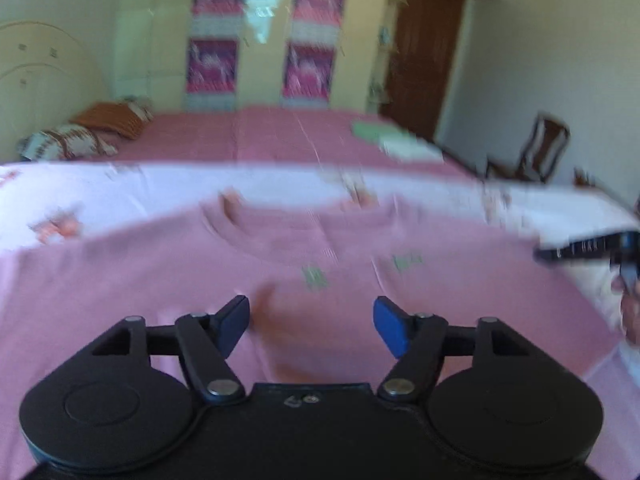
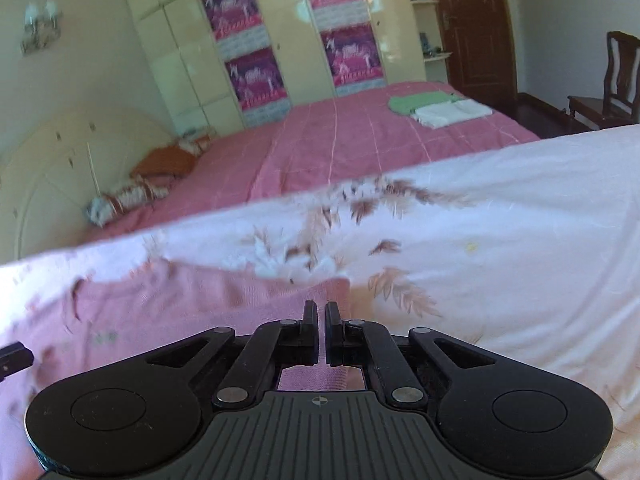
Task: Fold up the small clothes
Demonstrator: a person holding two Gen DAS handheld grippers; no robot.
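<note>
A small pink knit top [image 1: 320, 272] lies flat on a white leaf-print sheet [image 1: 120, 196], neckline at the far side. My left gripper [image 1: 311, 326] is open and empty, low over the top's middle. My right gripper [image 2: 321, 320] is shut on the right edge of the pink top [image 2: 224, 300]; pink fabric shows between and behind its jaws. The right gripper's black tip [image 1: 580, 250] shows at the right edge of the left wrist view. The left gripper's tip [image 2: 14, 356] shows at the left edge of the right wrist view.
Beyond the white sheet [image 2: 500, 232] is a pink bedspread [image 2: 360, 140] with a folded green garment [image 2: 420, 102] and a folded white one [image 2: 452, 114]. Pillows [image 2: 132, 196] lie by the headboard. Wardrobes, a brown door and a wooden chair [image 2: 616, 80] stand behind.
</note>
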